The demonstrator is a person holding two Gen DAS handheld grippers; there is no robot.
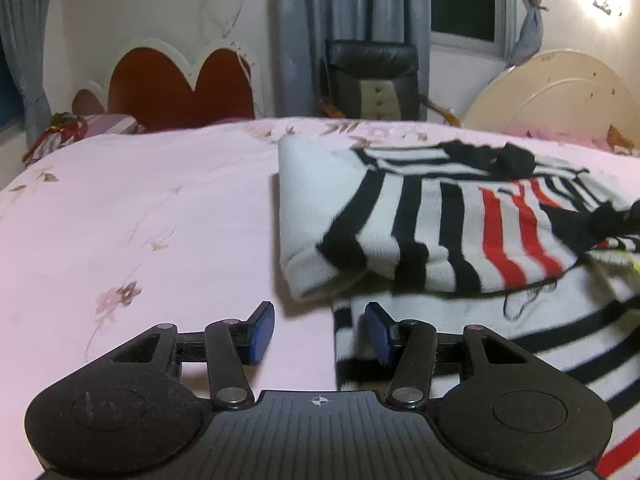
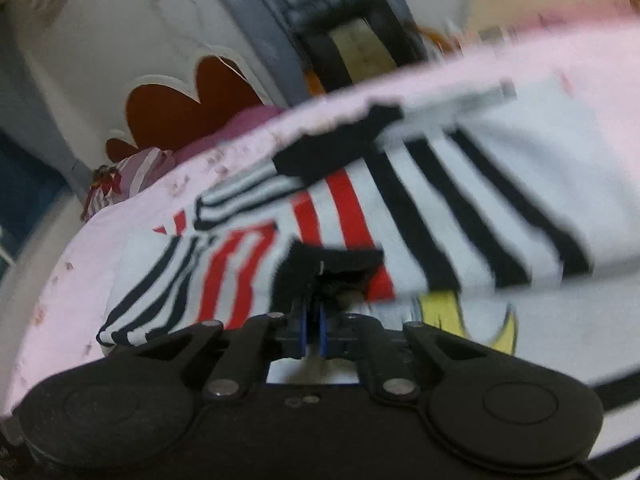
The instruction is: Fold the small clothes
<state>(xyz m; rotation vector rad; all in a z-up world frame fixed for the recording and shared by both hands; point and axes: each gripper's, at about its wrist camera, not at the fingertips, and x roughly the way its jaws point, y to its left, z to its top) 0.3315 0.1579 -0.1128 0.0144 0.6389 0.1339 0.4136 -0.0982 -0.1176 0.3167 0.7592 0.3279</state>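
A small white sweater (image 1: 432, 240) with black and red stripes and black cuffs lies partly folded on the pink bedspread (image 1: 140, 216). My left gripper (image 1: 320, 330) is open and empty, low over the bed at the sweater's near left edge; its right finger (image 1: 378, 332) sits over the striped hem. In the right wrist view, my right gripper (image 2: 314, 320) is shut on a black cuff (image 2: 328, 264) of the sweater (image 2: 460, 184), holding it over the striped body. A yellow print (image 2: 440, 312) shows beneath.
A red heart-shaped headboard (image 1: 180, 84) and a striped pillow (image 1: 108, 124) stand at the bed's far left. A black chair (image 1: 372, 80) and a round cream tabletop (image 1: 556, 92) stand beyond the bed's far edge. Curtains hang behind.
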